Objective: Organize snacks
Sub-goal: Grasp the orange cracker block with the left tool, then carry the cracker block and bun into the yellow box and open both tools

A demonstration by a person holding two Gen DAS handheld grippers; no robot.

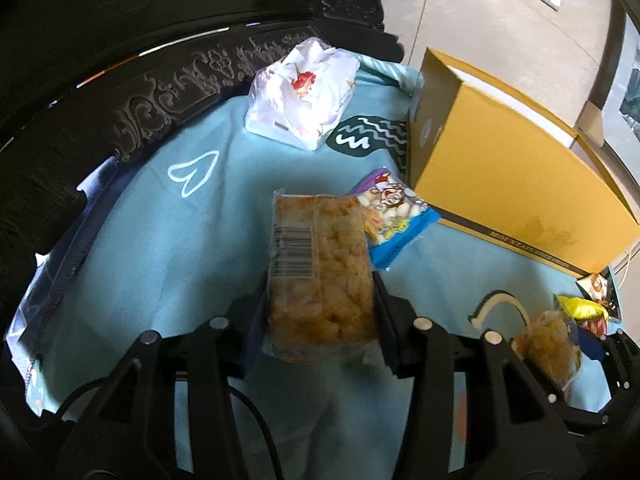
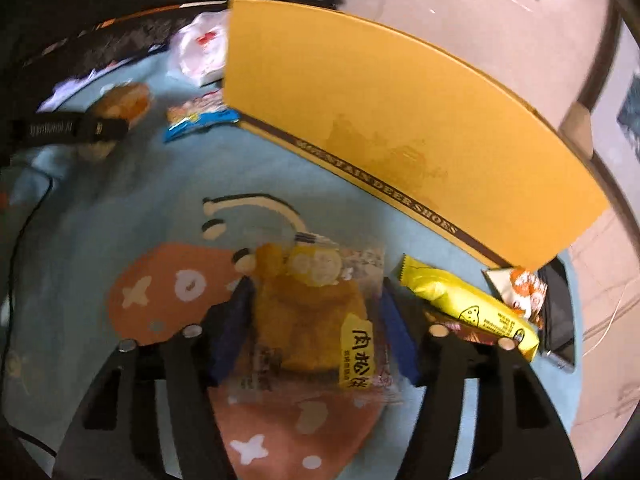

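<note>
My left gripper [image 1: 320, 280] is shut on a clear packet of crispy rice snack [image 1: 320, 248] with a barcode, held above the blue cloth [image 1: 180, 248]. In the right wrist view, this gripper and its packet [image 2: 120, 104] show blurred at the far left. My right gripper [image 2: 316, 288] points down at the cloth, its blue pads closed against the sides of a clear packet of golden pastry [image 2: 308, 320] with a yellow label. That pastry packet [image 1: 548, 352] also shows at the lower right of the left wrist view. The yellow shoe box [image 1: 500, 152] [image 2: 400, 120] stands at the back right.
A blue marshmallow packet [image 1: 394, 216] lies beside the box's near corner. A white plastic bag [image 1: 304, 92] sits at the back by the dark carved wood [image 1: 160, 92]. A yellow snack bar [image 2: 468, 308], an orange-and-white packet [image 2: 524, 288] and a dark flat object [image 2: 560, 320] lie right of my right gripper.
</note>
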